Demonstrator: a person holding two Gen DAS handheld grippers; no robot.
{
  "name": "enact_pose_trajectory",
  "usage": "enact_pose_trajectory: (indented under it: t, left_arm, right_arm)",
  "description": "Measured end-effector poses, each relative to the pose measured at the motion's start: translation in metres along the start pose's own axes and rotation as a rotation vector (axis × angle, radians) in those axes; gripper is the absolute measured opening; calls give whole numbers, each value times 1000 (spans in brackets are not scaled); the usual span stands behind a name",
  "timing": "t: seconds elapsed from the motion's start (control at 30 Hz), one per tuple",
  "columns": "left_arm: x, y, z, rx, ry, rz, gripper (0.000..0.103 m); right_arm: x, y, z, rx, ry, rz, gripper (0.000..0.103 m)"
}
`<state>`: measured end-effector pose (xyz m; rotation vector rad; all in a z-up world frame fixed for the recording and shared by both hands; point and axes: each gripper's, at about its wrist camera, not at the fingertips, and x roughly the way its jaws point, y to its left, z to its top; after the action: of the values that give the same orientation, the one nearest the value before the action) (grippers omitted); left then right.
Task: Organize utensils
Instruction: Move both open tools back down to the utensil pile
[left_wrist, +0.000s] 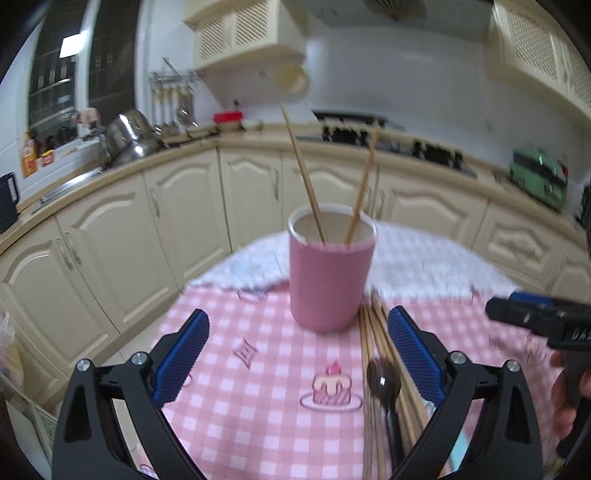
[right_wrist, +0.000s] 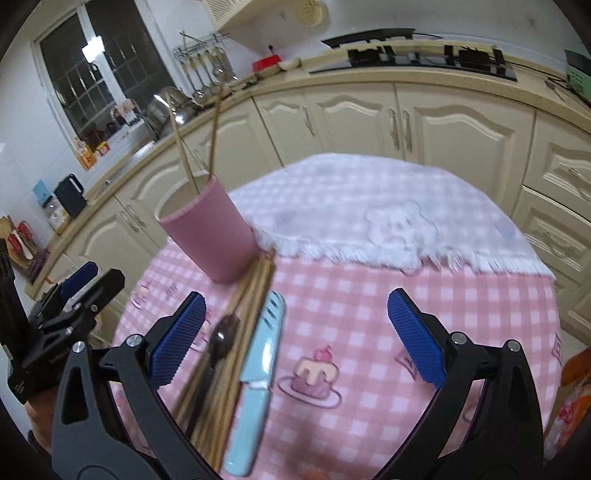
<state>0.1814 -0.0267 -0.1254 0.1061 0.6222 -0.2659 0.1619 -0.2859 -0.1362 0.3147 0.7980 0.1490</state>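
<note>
A pink cup (left_wrist: 328, 273) stands on the pink checked tablecloth (left_wrist: 266, 369) with two wooden chopsticks (left_wrist: 303, 173) leaning in it. A bundle of chopsticks (left_wrist: 373, 354) and a dark spoon (left_wrist: 384, 384) lie on the cloth beside the cup. My left gripper (left_wrist: 295, 350) is open and empty just in front of the cup. In the right wrist view the cup (right_wrist: 210, 236), the chopstick bundle (right_wrist: 236, 339), the spoon (right_wrist: 223, 338) and a light blue knife (right_wrist: 258, 373) lie ahead. My right gripper (right_wrist: 295, 336) is open and empty above them.
A white fringed towel (right_wrist: 388, 218) covers the far half of the table. Cream kitchen cabinets (left_wrist: 184, 206) and a counter with pots (left_wrist: 129, 136) and a stove (right_wrist: 413, 55) stand behind. The other gripper shows at the left edge (right_wrist: 62, 317) of the right wrist view.
</note>
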Motion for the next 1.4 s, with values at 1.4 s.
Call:
enact_pose_trajectory:
  t: [1.4]
  left_arm:
    - [96,-27,-19,181,331,-73,95]
  right_arm:
    - [59,31,-39,-193,247,-174,97]
